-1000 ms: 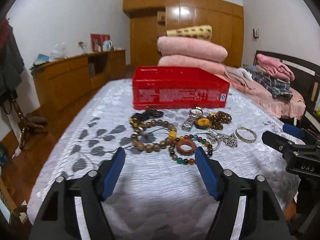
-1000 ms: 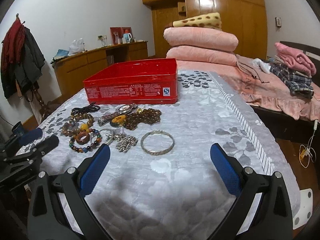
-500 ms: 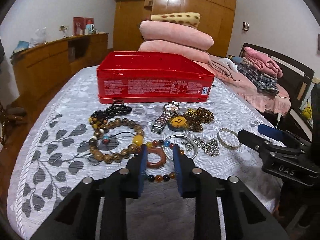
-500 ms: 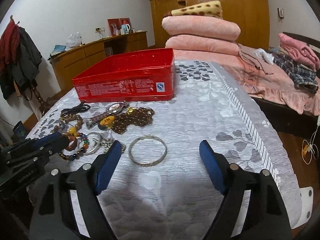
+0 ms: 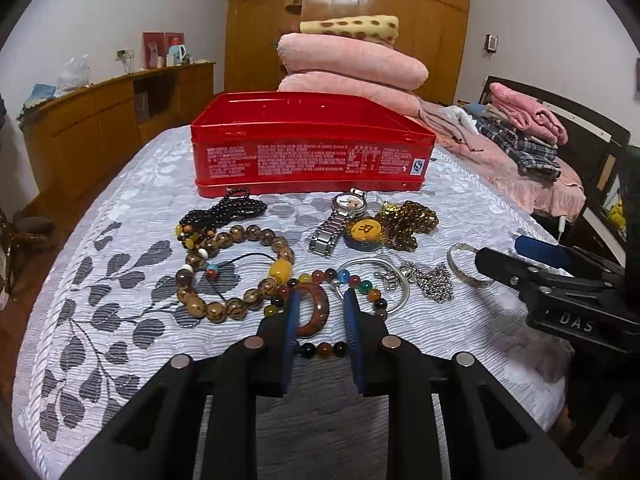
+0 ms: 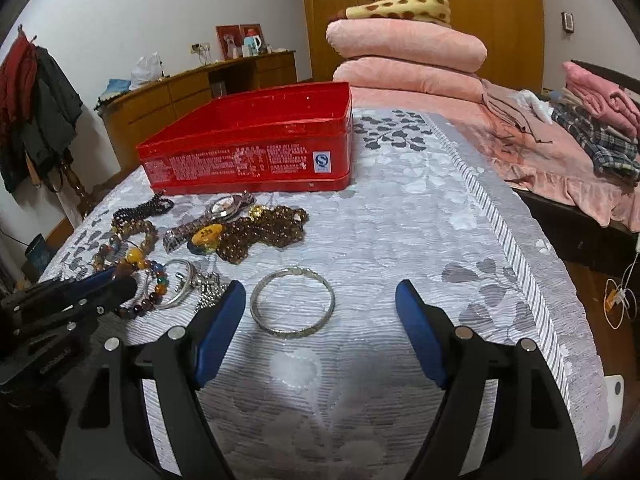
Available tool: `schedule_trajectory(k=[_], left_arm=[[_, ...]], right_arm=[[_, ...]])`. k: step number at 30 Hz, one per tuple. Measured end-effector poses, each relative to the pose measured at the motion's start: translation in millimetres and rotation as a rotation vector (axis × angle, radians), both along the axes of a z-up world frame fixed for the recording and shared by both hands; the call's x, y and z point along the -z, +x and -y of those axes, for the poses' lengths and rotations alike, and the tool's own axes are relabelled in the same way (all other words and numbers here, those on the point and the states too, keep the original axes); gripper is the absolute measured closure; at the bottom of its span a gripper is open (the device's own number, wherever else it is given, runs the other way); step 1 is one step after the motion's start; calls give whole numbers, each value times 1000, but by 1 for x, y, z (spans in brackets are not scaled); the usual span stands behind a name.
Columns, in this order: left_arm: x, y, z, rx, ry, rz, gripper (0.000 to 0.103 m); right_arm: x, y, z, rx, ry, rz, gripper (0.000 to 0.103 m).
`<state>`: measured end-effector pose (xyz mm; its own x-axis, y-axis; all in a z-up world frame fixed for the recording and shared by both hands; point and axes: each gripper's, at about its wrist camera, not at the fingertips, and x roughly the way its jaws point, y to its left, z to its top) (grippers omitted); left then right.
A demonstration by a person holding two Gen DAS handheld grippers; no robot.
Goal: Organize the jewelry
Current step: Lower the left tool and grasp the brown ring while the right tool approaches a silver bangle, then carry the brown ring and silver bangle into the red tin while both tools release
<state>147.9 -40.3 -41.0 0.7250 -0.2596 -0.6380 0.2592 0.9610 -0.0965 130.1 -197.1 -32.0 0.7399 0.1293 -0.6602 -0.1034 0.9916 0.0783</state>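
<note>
An open red tin box (image 5: 312, 156) stands on the bed behind a spread of jewelry: wooden bead bracelets (image 5: 236, 268), a black bead string (image 5: 224, 214), a steel watch (image 5: 340, 220), a coloured bead bracelet (image 5: 352, 280). My left gripper (image 5: 319, 312) has narrowed around a reddish-brown ring bangle (image 5: 310, 310); the jaws flank it, with a small gap on its right side. My right gripper (image 6: 320, 308) is open, its fingers either side of a silver bangle (image 6: 292, 306) lying flat on the bedspread.
The grey leaf-patterned bedspread (image 6: 420, 208) covers the bed. Folded pink blankets (image 5: 352, 68) are stacked behind the box. Clothes (image 6: 592, 120) lie on a second bed to the right. A wooden sideboard (image 5: 100, 120) stands at the left wall.
My left gripper moved forward and narrowed from wide open to close around the reddish-brown bangle. My right gripper advanced toward the silver bangle and stayed open.
</note>
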Motion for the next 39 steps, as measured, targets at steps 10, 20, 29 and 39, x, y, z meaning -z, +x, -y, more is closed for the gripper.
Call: schedule_trajectory(k=[10, 20, 29, 39], left_arm=[[0, 3, -5, -4, -41, -4, 89], [-2, 8, -6, 4, -52, -4, 91], [-7, 4, -13, 6, -87, 21, 92], [-25, 2, -20, -8, -105, 82, 92]], right_arm=[[7, 9, -6, -3, -42, -64, 33], [10, 18, -15, -8, -80, -115, 33], [8, 17, -16, -20, -79, -111, 55], [-10, 11, -18, -51, -44, -59, 55]])
